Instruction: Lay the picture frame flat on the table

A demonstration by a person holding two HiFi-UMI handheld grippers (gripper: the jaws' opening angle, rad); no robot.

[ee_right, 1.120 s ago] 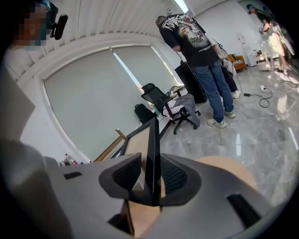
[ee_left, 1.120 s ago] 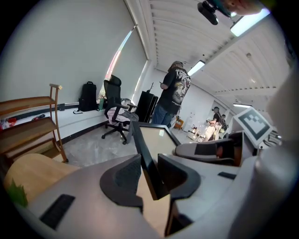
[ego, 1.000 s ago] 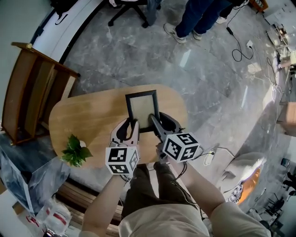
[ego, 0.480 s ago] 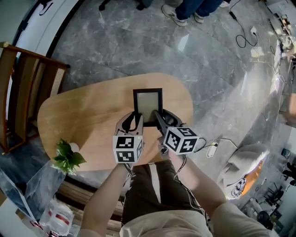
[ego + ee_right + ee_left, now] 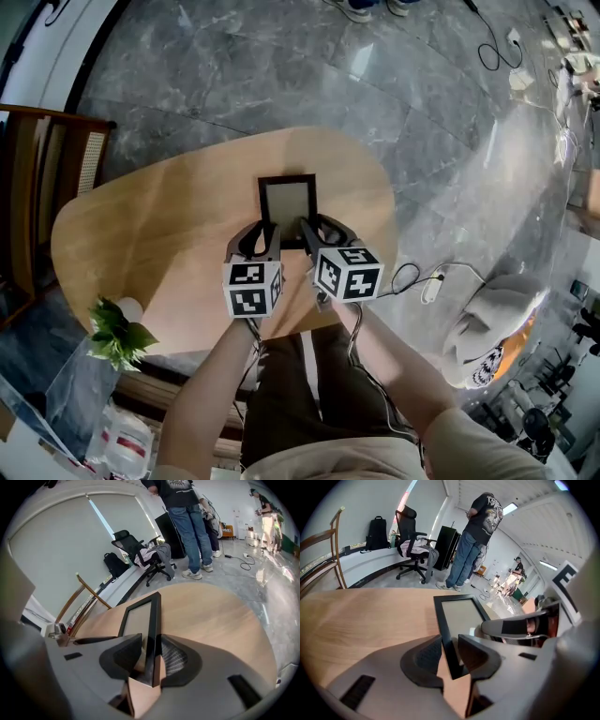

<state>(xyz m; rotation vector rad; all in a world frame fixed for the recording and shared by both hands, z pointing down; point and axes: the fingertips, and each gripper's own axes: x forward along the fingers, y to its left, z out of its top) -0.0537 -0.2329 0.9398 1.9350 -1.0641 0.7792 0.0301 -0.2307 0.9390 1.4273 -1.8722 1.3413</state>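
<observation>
A black picture frame [image 5: 287, 204] with a pale insert rests over the middle of the oval wooden table [image 5: 159, 234], its near edge toward me. Both grippers hold that near edge. My left gripper [image 5: 266, 240] is shut on the frame's left side bar [image 5: 449, 653], which runs between its pads. My right gripper [image 5: 309, 231] is shut on the right side bar [image 5: 153, 639], seen edge-on between its jaws. The frame [image 5: 461, 613] leans back low over the tabletop. I cannot tell whether its far edge touches the wood.
A small potted plant [image 5: 117, 333] stands at the table's near left corner. A wooden chair [image 5: 37, 178] is by the left end. A cable and plug [image 5: 427, 279] lie on the marble floor at right. A person [image 5: 476, 531] and an office chair [image 5: 412, 541] are beyond the table.
The head view has swung, so table and frame sit differently in it. Both grippers stay on the frame's near edge. The frame looks shorter, leaning lower.
</observation>
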